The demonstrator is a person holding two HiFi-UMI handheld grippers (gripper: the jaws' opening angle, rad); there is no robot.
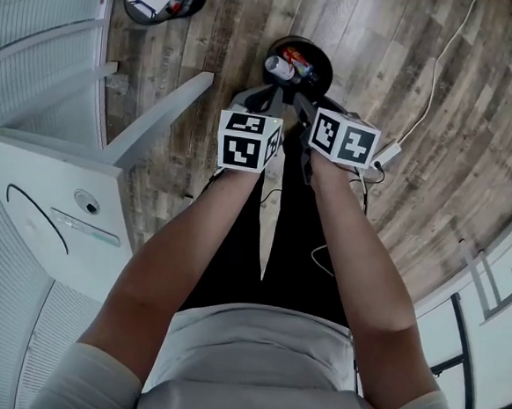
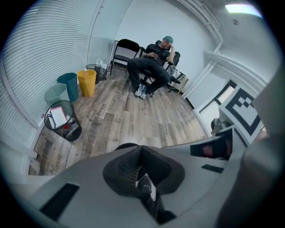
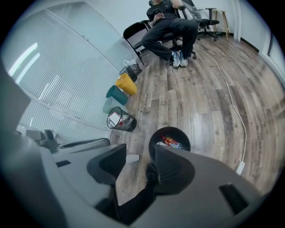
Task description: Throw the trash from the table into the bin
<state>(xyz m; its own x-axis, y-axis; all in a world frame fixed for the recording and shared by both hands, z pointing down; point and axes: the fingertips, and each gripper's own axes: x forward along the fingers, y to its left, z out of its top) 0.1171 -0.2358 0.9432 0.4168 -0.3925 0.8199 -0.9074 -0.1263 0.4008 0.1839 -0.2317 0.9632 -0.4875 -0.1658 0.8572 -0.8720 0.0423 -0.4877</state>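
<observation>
Though absent from head view, seated person (image 2: 151, 67), right gripper (image 3: 139, 160) agape

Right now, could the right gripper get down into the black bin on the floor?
Probably yes. The right gripper hangs above the black bin with fingers apart and empty; the bin's top is uncovered, with nothing between. Only trash lies inside.
</observation>
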